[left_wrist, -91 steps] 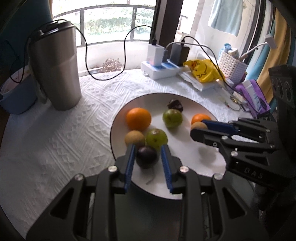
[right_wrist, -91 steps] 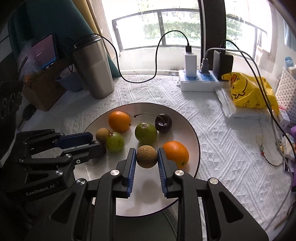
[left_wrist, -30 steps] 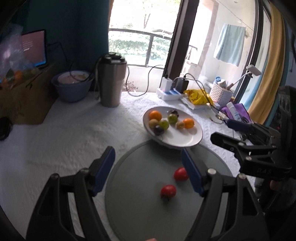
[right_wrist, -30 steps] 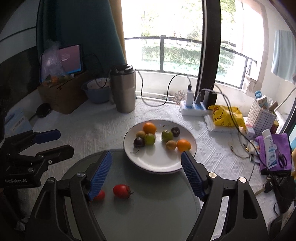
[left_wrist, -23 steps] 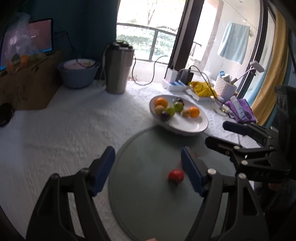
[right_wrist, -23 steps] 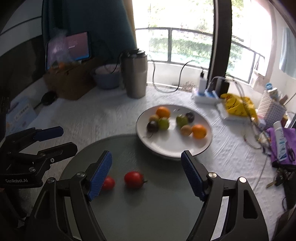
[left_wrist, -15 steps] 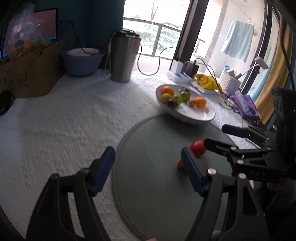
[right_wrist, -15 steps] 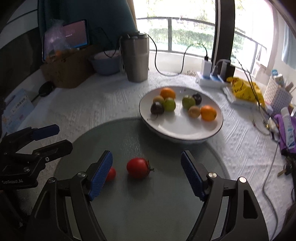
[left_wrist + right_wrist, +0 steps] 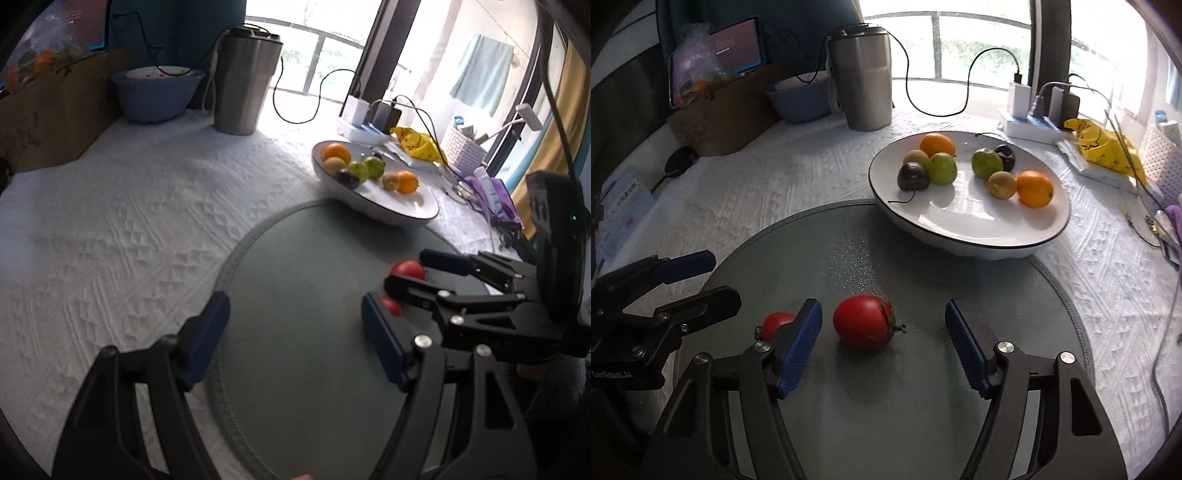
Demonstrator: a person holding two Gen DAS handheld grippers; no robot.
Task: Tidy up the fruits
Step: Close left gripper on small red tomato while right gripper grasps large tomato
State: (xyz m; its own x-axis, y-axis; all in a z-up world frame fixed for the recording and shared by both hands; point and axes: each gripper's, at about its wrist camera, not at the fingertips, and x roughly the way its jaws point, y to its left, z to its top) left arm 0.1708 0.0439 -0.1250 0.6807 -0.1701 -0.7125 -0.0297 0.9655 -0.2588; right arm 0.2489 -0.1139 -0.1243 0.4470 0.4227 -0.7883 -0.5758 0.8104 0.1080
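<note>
two tomatoes are seen on a round grey mat [image 9: 923,406]. the big tomato [image 9: 863,321] lies between the closing jaws of the right gripper [image 9: 883,345], untouched by either pad. the small tomato [image 9: 774,325] lies just outside its left finger. the left gripper [image 9: 295,332] is held spread and empty over the mat. other fruit is kept in a white bowl [image 9: 967,236] behind.

Glossy white plate [image 9: 967,236]; brushed-metal tumbler [image 9: 866,79]; textured white cloth [image 9: 110,229]; matt grey-green mat [image 9: 886,424].

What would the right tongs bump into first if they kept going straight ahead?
Most likely the big tomato: it lies on the green mat between the closing right tongs, untouched so far. Depth is hard to judge.
</note>
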